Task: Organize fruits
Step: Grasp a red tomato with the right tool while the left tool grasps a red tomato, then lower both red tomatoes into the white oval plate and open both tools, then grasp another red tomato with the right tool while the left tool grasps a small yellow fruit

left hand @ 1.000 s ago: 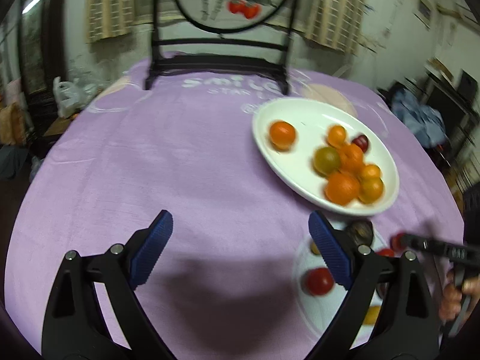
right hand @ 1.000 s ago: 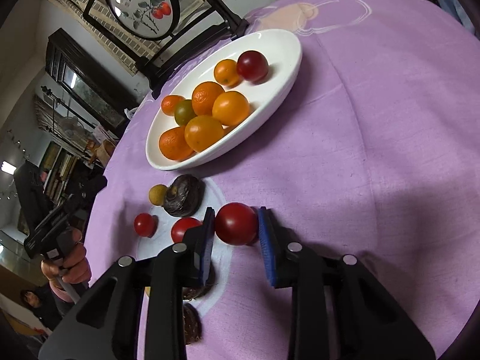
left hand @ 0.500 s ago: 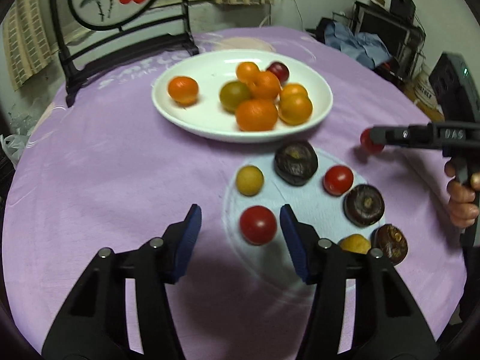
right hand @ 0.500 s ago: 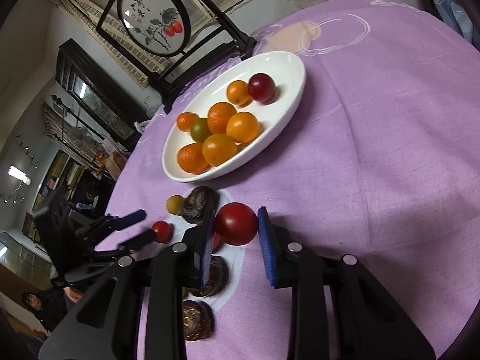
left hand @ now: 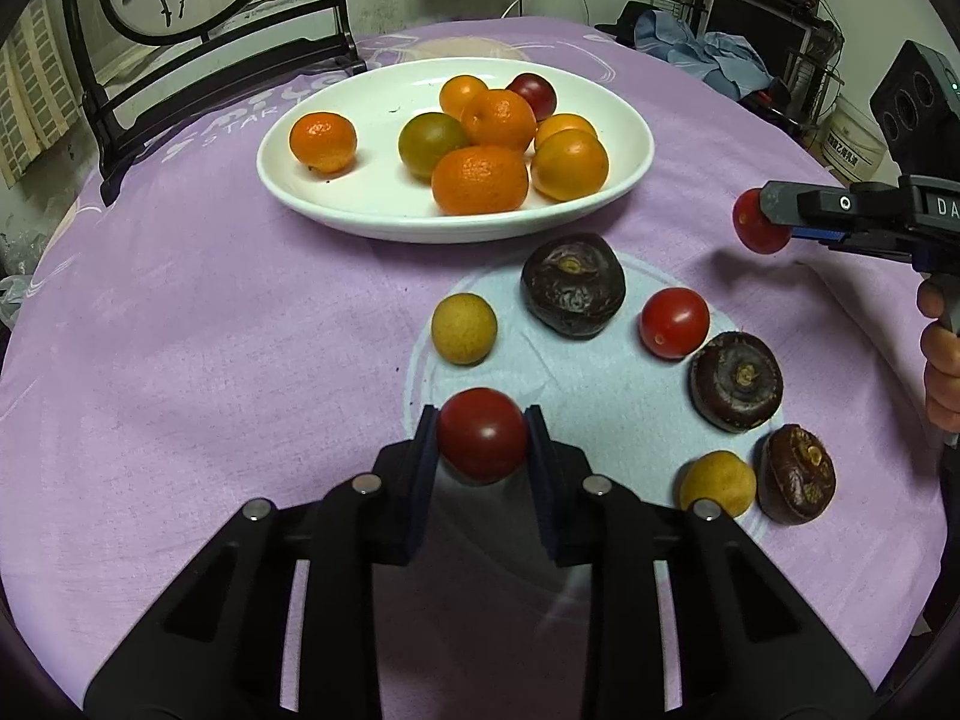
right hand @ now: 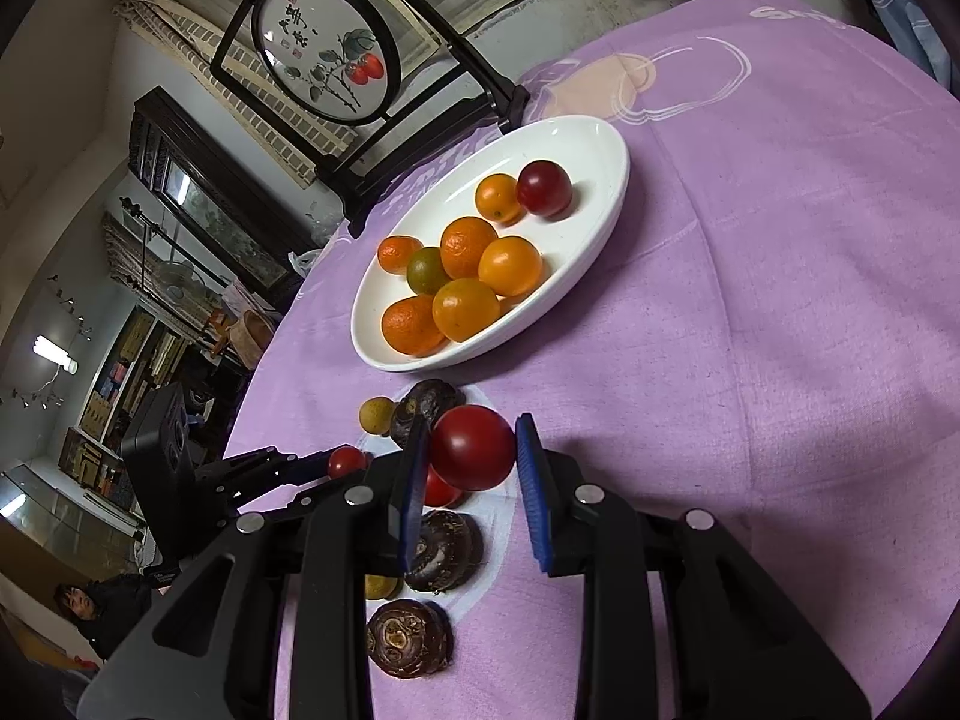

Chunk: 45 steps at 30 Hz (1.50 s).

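A round table under a purple cloth [left hand: 180,324] fills both views, with a dark wooden screen [left hand: 198,12] carrying a painted round panel standing at its far edge. On the cloth sits a white oval plate [left hand: 336,192] holding oranges [left hand: 480,180], one greenish citrus [left hand: 431,143] and a dark red plum-like fruit [left hand: 533,95], all bunched toward one end except a single orange [left hand: 322,141] lying apart. Nearer than the plate, on a pale blue circle [left hand: 588,396] printed on the cloth, loose fruit is scattered: three dark brown wrinkled fruits [left hand: 573,284], two small yellow ones [left hand: 464,328] and a red tomato [left hand: 674,322]. The left gripper [left hand: 483,441] is clenched on another red tomato [left hand: 482,435], its blue pads pressed to either side of it, at the near edge of the blue circle; whether the fruit is touching the cloth cannot be told. The right gripper [right hand: 471,450] likewise grasps a dark red tomato [right hand: 472,447] between its blue pads, held above the cloth just beside the scattered fruit and on the near side of the plate; in the left wrist view that same tomato [left hand: 759,222] shows at the tip of the fingers, well clear of the table, with the person's hand [left hand: 942,360] on the handle below
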### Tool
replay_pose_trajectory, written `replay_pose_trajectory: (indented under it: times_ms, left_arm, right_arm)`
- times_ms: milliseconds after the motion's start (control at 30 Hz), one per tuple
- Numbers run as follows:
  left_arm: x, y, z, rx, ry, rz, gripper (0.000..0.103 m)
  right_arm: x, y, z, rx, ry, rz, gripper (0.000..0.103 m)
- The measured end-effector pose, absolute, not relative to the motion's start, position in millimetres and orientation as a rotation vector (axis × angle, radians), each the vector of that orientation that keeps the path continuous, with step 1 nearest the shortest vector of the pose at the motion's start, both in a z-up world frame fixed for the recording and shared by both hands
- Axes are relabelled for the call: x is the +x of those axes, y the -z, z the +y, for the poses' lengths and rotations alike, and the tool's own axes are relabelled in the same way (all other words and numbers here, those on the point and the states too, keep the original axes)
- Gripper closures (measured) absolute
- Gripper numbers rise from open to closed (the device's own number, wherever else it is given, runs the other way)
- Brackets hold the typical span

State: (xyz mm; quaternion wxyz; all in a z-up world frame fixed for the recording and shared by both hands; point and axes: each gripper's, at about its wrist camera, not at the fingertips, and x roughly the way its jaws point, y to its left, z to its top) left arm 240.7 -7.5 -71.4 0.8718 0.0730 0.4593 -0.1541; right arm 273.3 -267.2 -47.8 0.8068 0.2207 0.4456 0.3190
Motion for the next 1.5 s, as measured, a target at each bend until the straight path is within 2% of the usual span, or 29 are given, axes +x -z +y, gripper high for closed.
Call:
replay_pose_trajectory:
  times_ms: [200, 333, 433, 533, 600, 633, 667, 867, 1200, 1500]
  left_arm:
    - [245, 35, 3, 0.036, 0.343, 0.852, 0.075]
    - [278, 14, 3, -0.027, 0.244, 0.779, 0.075]
    - [311, 15, 6, -0.051, 0.142, 0.781, 0.075]
    - [338, 24, 10, -0.082, 0.058, 0.815, 0.073]
    - [344, 29, 16, -0.090, -0.024, 0.836, 0.051]
    - [342, 29, 19, -0.087, -0.049, 0.829, 0.029]
    - [336, 26, 21, -0.083, -0.071, 0.802, 0.023]
    - [306, 5, 28, -0.077, -0.081, 0.740, 0.015]
    - [283, 11, 21, -0.017, -0.087, 0.748, 0.012]
    - [267, 16, 48, -0.097, -0.143, 0.769, 0.010]
  right_arm:
    - [288, 31, -257, 0.537, -0.756, 0.888, 0.073]
    - [312, 15, -244, 0.498, -0.716, 0.821, 0.073]
    - [337, 13, -229, 0.462, -0.673, 0.775, 0.073]
    - [348, 18, -221, 0.424, -0.624, 0.762, 0.069]
    - [345, 20, -224, 0.418, -0.596, 0.783, 0.042]
    - [339, 18, -227, 0.420, -0.593, 0.761, 0.030]
    - [335, 15, -228, 0.411, -0.598, 0.743, 0.030]
    - [301, -2, -224, 0.312, -0.636, 0.664, 0.030]
    - [280, 8, -210, 0.204, -0.631, 0.734, 0.030]
    - [264, 23, -185, -0.005, -0.601, 0.787, 0.030]
